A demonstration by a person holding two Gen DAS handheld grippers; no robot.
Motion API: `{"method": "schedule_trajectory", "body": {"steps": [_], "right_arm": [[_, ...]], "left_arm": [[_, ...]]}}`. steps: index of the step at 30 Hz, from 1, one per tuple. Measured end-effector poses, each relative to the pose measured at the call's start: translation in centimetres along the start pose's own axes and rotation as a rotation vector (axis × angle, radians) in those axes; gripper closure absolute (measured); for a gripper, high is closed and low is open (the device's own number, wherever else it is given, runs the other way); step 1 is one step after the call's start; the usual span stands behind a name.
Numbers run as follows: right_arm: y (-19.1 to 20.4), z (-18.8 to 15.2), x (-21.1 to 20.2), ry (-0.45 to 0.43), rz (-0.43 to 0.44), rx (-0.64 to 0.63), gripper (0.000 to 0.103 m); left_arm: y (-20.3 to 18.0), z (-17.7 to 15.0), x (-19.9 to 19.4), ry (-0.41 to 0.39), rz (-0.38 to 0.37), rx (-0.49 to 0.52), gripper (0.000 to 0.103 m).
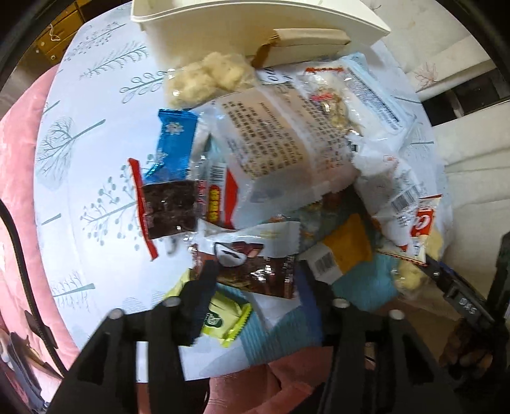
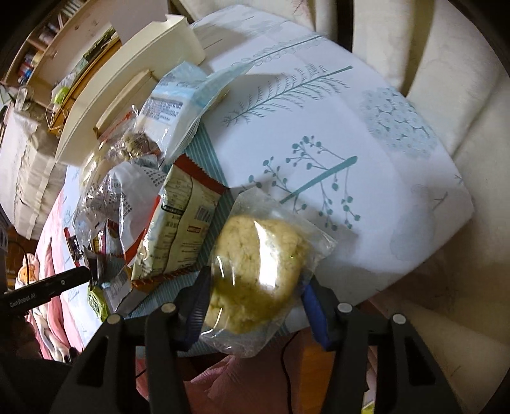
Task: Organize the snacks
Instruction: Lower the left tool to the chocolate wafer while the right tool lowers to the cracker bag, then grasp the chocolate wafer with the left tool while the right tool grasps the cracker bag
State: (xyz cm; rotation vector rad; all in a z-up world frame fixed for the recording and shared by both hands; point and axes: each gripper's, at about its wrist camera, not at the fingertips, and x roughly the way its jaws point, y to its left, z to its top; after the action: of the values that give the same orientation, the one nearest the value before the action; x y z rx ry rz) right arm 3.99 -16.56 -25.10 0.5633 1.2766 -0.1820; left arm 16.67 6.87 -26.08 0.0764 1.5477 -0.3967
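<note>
On the counter (image 2: 366, 133), under its tree-printed cloth, nearly all the snacks lie in one loose heap near the middle, running up to the cream storage bin (image 1: 255, 19) at the far edge. The bin appears to hold only a flat beige box (image 1: 309, 38) as far as its rim lets me see, so by my judgement the sorting has barely begun.

The left tongs (image 1: 255, 286) are spread wide around the near end of a dark brown chocolate packet (image 1: 255, 270). One finger overlaps the packet's edge, but the jaws are not closed on it; whether the finger touches it I cannot tell. Around it lie a blue wrapper (image 1: 173, 143), a red-edged pack of dark pieces (image 1: 169, 210), a large white bag with printed text (image 1: 280, 140), a small green packet (image 1: 223, 321) and a clear bag of pale puffs (image 1: 207, 76) close to the bin.

The right tongs (image 2: 255, 296) sit either side of a round pale rice cake in a clear bag (image 2: 258, 264) at the near edge of the counter, just beside a beige pack with a red border (image 2: 178, 223). The fingers (image 2: 197, 302) look pressed against the plastic, though the grip may not yet be firm.

Left to do, as I read it: carry the rice cake and the chocolate packet to the bin, then work through the remaining pile, grouping like with like.
</note>
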Motion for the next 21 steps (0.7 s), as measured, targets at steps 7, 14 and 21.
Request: {"method": "schedule_trajectory", "body": {"steps": [7,14,21], "right_arm": [[0.1,-0.7,-1.7,-0.055,0.001,0.017,0.049],[-0.4,-1.2,-3.2,-0.097,-0.004,0.055,0.049],[-0.2,-1.3,-3.9,-0.135,-0.008,0.083,0.049]], "left_arm": [[1.6,-0.1,0.7,0.013,0.005,0.021,0.037],[2.0,-0.1,2.2,0.022,0.013,0.045,0.035],[2.3,0.5,2.8,0.012,0.003,0.062,0.033]]}}
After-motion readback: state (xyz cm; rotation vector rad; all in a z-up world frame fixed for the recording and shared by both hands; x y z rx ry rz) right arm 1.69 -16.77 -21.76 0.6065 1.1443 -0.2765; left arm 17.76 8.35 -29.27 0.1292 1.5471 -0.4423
